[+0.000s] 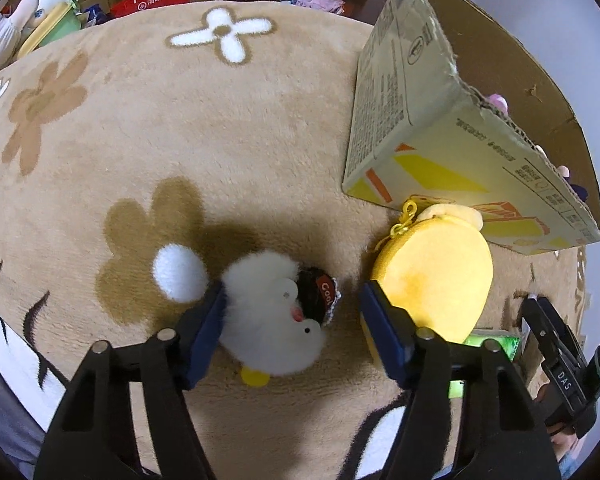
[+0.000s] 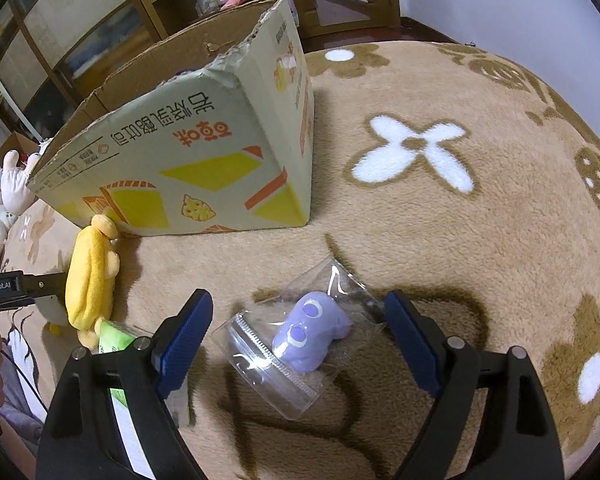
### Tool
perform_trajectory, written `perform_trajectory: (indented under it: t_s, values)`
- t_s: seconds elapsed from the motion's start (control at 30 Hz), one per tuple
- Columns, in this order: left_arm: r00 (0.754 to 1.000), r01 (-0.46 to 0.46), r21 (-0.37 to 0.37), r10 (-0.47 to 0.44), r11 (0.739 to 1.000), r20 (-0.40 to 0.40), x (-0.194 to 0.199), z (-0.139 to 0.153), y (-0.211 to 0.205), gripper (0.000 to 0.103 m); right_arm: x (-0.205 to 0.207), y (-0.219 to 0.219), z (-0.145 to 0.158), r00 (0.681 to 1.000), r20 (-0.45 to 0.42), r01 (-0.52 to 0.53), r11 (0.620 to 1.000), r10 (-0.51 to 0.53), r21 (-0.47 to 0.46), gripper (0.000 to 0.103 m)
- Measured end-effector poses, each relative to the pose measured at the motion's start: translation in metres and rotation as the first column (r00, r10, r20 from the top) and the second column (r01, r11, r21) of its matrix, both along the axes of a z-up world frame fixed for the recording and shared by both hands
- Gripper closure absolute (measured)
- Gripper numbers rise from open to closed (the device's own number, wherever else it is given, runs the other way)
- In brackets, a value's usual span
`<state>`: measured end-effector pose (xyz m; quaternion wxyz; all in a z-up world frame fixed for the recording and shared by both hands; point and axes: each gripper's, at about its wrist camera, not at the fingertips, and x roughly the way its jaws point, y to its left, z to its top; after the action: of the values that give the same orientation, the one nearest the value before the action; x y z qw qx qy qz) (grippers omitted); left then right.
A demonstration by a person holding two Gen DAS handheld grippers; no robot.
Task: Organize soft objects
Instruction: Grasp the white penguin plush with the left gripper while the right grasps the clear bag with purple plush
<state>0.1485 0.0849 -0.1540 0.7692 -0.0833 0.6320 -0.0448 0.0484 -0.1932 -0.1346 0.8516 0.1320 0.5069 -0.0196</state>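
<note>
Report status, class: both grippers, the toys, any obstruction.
Left gripper open around white plush. Right gripper open around bagged purple toy. Yellow plush beside cardboard box.

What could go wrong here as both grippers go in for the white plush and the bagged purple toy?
1. The left gripper is open with the yellow plush right against its outer finger, so closing on the white plush may nudge it.
2. The right gripper straddles the purple toy in a clear bag; the slick plastic could slip or crumple instead of lifting.
</note>
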Motion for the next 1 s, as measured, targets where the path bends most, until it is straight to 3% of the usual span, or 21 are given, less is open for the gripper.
perform_trajectory:
  t_s: [0.47, 0.8, 0.9, 0.97, 1.0]
  values:
    - [0.999, 0.016, 0.047, -0.014, 0.999, -0.050, 0.003, -0.023, -0.004, 0.055, 0.003, 0.012, -0.006, 0.999, -0.030, -0.041, 0.997, 0.039, -0.065, 0.013]
    - [0.998, 0.048, 0.069, -0.045, 0.996, -0.042, 0.000, -0.022, -0.014, 0.067, 0.004, 0.024, -0.011, 0.995, -0.075, -0.081, 0.986, 0.071, -0.146, 0.014]
    - [0.998, 0.044, 0.067, -0.041, 0.997, -0.040, -0.003, -0.019, -0.018, 0.067, 0.001, 0.024, -0.010, 0.995, -0.072, -0.086, 0.982, 0.075, -0.165, 0.019]
    - [0.999, 0.033, 0.058, -0.031, 0.998, -0.044, -0.003, -0.018, -0.017, 0.067, -0.001, 0.023, -0.008, 0.996, -0.059, -0.081, 0.981, 0.072, -0.178, 0.039]
    - [0.999, 0.030, 0.055, -0.027, 0.998, -0.043, -0.002, -0.017, -0.018, 0.067, -0.002, 0.021, -0.005, 0.996, -0.051, -0.077, 0.982, 0.069, -0.170, 0.040]
